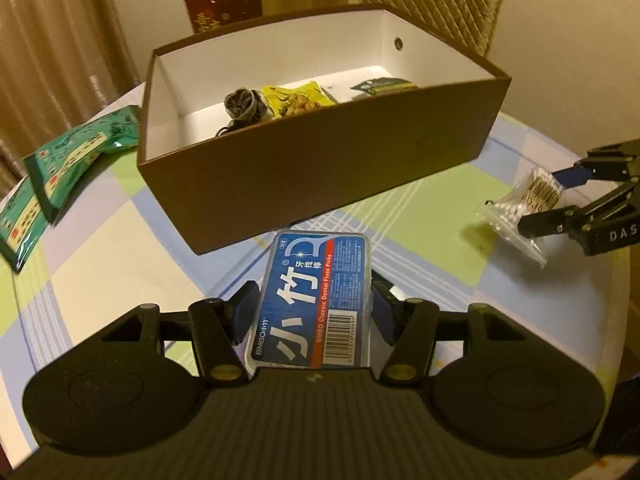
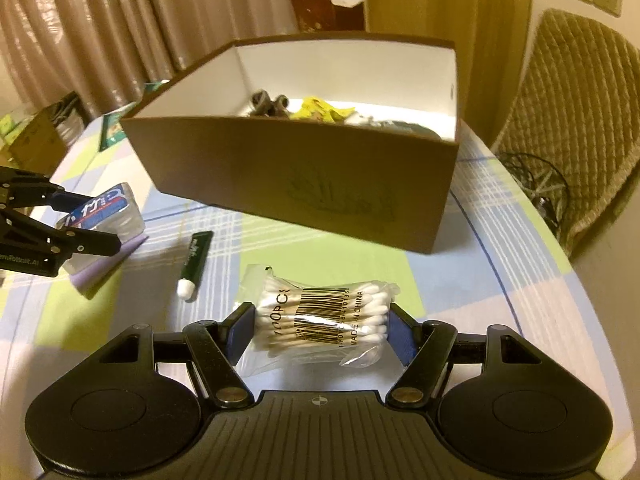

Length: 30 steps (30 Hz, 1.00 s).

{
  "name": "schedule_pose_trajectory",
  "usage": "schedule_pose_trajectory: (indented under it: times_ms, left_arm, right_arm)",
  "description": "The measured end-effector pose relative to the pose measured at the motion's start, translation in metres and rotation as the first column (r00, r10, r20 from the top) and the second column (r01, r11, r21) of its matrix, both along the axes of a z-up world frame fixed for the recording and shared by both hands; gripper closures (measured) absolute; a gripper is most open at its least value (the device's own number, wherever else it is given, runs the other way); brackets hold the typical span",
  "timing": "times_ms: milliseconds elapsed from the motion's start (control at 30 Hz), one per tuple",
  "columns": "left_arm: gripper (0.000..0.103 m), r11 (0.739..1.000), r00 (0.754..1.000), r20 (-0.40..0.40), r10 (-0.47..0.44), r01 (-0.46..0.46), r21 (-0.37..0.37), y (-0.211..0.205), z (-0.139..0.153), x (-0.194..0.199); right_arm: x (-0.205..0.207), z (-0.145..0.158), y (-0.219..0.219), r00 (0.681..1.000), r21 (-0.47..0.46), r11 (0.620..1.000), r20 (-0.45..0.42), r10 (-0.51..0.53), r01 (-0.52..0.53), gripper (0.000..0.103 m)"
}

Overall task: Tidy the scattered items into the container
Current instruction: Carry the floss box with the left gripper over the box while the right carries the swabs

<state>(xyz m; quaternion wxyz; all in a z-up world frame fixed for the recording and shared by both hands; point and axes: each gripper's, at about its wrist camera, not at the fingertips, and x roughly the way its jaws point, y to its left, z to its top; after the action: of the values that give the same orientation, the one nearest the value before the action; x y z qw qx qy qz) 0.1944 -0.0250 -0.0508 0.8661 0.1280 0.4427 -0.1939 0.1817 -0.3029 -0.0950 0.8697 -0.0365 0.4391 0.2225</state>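
A blue box of dental floss picks [image 1: 320,280] hangs above the checked tablecloth, and my left gripper [image 1: 314,300] is shut on its two long sides. My right gripper [image 2: 322,316] is shut on a clear bag of cotton swabs [image 2: 320,300], also lifted off the table. The brown cardboard container [image 1: 320,168] with white inner walls stands just beyond both. It holds a yellow snack packet [image 1: 296,100], a dark rolled item [image 1: 242,106] and a dark green packet [image 1: 380,86]. In the right wrist view the left gripper [image 2: 80,220] with the floss box [image 2: 108,208] is at far left.
Green packets [image 1: 80,152] lie left of the container. A dark green tube with a white cap [image 2: 195,260] and a purple pad [image 2: 104,268] lie on the cloth between the grippers. A quilted chair [image 2: 580,120] stands behind the table at the right, cables beside it.
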Motion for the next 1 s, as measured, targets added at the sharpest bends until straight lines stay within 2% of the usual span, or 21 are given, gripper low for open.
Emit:
schedule_pose_trajectory:
  times_ms: [200, 400, 1000]
  left_arm:
    - [0.048, 0.996, 0.995, 0.032, 0.090, -0.089, -0.026, -0.012, 0.023, -0.012]
    - [0.048, 0.990, 0.987, 0.082, 0.137, -0.134, -0.034, -0.031, 0.044, -0.016]
    - [0.048, 0.980, 0.962, 0.188, 0.199, -0.195, -0.040, -0.072, 0.087, -0.006]
  right_arm:
    - [0.005, 0.022, -0.009, 0.996, 0.032, 0.996, 0.038, 0.077, -0.078, 0.037]
    - [0.011, 0.042, -0.019, 0.989, 0.067, 0.989, 0.071, 0.130, -0.135, 0.037]
    - [0.040, 0.074, -0.037, 0.979, 0.128, 0.976, 0.127, 0.160, -0.176, 0.036]
